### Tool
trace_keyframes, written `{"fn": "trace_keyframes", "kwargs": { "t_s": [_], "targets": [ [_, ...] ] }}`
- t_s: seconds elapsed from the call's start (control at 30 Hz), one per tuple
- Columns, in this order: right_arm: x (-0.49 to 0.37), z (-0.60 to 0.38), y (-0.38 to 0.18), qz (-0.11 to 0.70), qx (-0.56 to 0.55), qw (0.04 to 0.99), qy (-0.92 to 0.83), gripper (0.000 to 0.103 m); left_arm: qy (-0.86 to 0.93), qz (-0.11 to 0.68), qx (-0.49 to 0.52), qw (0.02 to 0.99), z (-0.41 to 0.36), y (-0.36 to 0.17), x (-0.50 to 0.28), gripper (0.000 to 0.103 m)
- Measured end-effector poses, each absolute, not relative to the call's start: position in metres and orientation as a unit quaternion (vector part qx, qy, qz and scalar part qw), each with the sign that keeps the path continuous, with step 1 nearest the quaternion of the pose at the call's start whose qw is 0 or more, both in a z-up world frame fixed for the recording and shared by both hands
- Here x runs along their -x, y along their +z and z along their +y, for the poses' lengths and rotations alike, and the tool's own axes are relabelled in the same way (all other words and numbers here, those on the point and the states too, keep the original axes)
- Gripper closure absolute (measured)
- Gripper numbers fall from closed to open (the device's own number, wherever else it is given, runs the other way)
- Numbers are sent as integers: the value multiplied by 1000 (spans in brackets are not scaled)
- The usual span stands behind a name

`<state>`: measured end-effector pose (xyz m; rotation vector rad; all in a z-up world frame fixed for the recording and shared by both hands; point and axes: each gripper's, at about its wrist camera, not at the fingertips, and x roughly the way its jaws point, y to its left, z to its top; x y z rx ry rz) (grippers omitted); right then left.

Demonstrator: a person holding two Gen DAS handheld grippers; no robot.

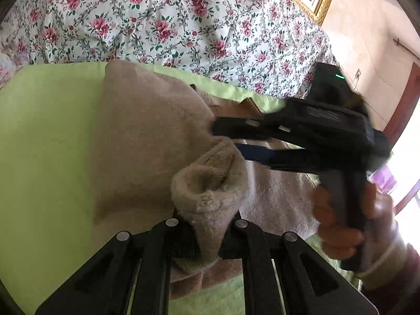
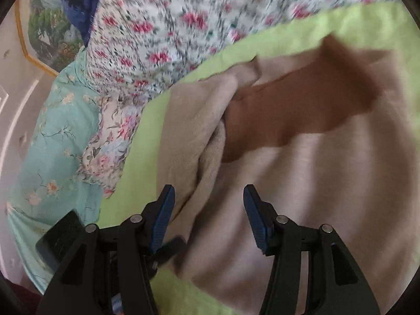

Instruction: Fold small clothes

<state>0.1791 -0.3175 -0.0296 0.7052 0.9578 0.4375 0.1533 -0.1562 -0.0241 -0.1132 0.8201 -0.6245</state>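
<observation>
Left gripper (image 1: pixel 207 239) — jaws clamped on beige fleece garment (image 1: pixel 147 141) (bunched fold). Right gripper (image 2: pixel 208 204) — jaws wide, over garment on green sheet (image 2: pixel 147 134).

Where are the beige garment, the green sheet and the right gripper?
beige garment (image 1: pixel 147 136): left wrist view, flat fleece panel.
green sheet (image 1: pixel 47 141): left wrist view, bare area left of the garment.
right gripper (image 2: pixel 208 197): right wrist view, gap between its open fingers.

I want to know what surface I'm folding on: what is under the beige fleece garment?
The beige fleece garment lies on a lime-green cloth, itself over a floral bedsheet. What lies beneath the garment's middle is covered.
</observation>
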Motion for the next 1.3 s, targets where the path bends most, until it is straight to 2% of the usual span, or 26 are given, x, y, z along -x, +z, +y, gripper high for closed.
{"fn": "trace_keyframes", "kwargs": {
  "t_s": [0.17, 0.2, 0.23, 0.27, 0.33, 0.57, 0.73, 0.9, 1.17, 1.3],
  "targets": [
    [-231, -296, -41, 446, -355, 784, 244, 47, -298, 391, 39, 870, -156, -22, -150, 93],
    [-239, -293, -44, 451, -358, 780, 243, 51, -295, 391, 34, 871, -158, -21, -149, 93],
    [-247, -291, -47, 455, -361, 778, 240, 71, -292, 390, 29, 873, -158, -19, -148, 93],
    [-251, -289, -46, 456, -359, 777, 243, 79, -293, 388, 28, 874, -159, -16, -147, 93],
    [-249, -291, -31, 443, -345, 793, 238, 84, -308, 381, 37, 871, -165, -5, -144, 93],
    [-195, -355, 31, 379, -306, 851, 194, 85, -386, 358, 36, 850, -229, 19, -120, 93],
    [-168, -414, 2, 411, -308, 850, 119, 85, -409, 386, 9, 827, -283, -13, -109, 93],
    [-156, -435, -31, 437, -301, 843, 83, 85, -415, 398, -12, 818, -302, -30, -99, 93],
    [-156, -426, -20, 424, -236, 871, 76, 85, -396, 395, -19, 829, -301, -33, -105, 92],
    [-163, -421, -13, 403, -239, 880, 79, 85, -394, 406, -20, 824, -296, -31, -111, 85]
  ]
}}
